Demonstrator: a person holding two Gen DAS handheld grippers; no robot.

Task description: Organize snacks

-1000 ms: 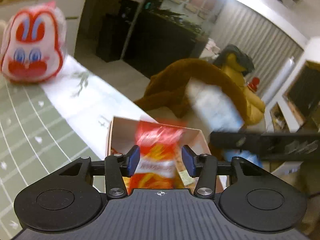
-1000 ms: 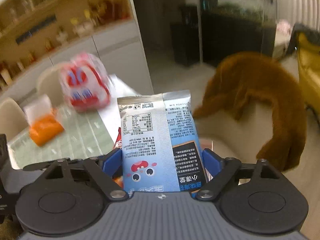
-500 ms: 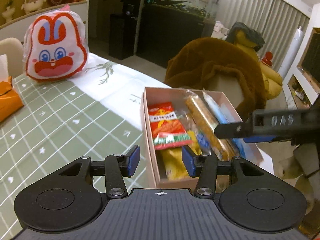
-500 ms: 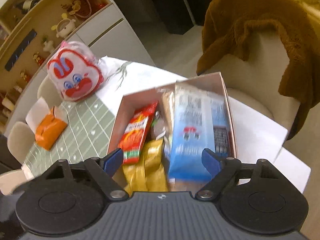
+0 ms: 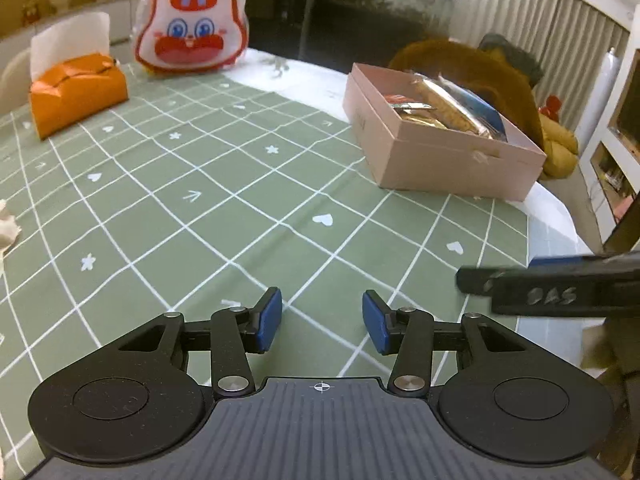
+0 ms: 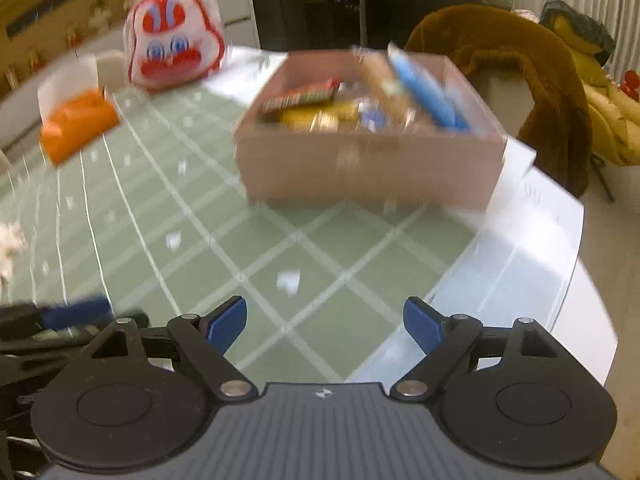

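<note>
The pink cardboard box (image 5: 440, 156) stands at the table's far right and holds several snack packets. Among them are a blue packet (image 5: 482, 110), a long biscuit pack (image 5: 444, 104), a gold one (image 5: 420, 114) and a red one (image 5: 398, 98). The right wrist view is blurred but shows the same box (image 6: 368, 168) with its red packet (image 6: 304, 96) and blue packet (image 6: 424, 84). My left gripper (image 5: 321, 304) is open and empty, low over the green cloth and well short of the box. My right gripper (image 6: 325, 312) is open wide and empty, nearer the box's front wall.
A rabbit-faced bag (image 5: 192, 28) and an orange tissue box (image 5: 76, 92) sit at the far left of the green checked tablecloth (image 5: 200, 200). A brown furry throw (image 6: 520, 60) hangs on the chair behind the box. The table's rounded edge (image 6: 580, 280) runs close on the right.
A second ago the left gripper held a red-orange packet and the right a blue one. Both packets now lie in the box, and both empty grippers have drawn back and sunk toward the table.
</note>
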